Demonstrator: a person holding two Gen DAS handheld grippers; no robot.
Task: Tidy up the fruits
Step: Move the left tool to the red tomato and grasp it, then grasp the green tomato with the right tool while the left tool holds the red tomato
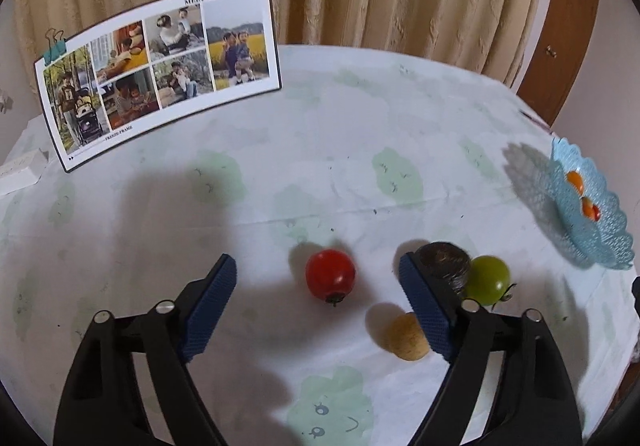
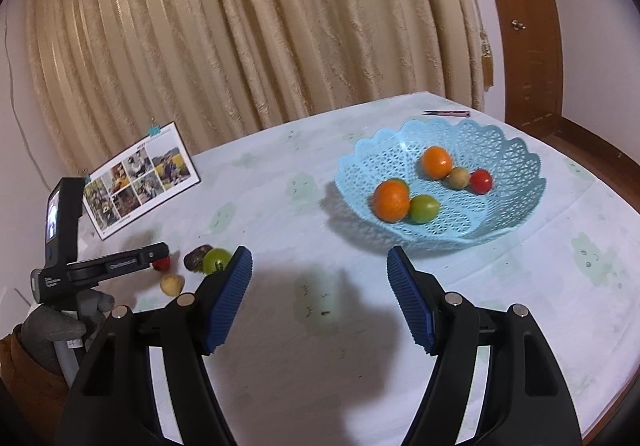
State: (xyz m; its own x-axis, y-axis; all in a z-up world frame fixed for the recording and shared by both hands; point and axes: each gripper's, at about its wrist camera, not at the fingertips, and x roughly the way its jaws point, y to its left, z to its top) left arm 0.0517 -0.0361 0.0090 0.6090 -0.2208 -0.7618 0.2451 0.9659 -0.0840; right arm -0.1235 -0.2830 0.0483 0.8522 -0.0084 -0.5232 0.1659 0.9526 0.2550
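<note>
My left gripper is nearest the lens, jaws spread with nothing pinched; the red tomato sits on the tablecloth between the pads, not touched. The tan fruit lies just inside the right-hand pad, and the dark fruit and green tomato sit close beyond that pad. My right gripper is also released and empty, hovering over bare cloth between the loose fruit and the blue basket. The basket already holds two oranges, a green tomato, a small tan fruit and a red one.

Step in hand, I'd say: reaching for the red tomato, four fruits left on the table. Next I need to come lower, centre the tomato, and close gently without nudging the tan fruit. Then carry to the basket, well apart on the right.
</note>
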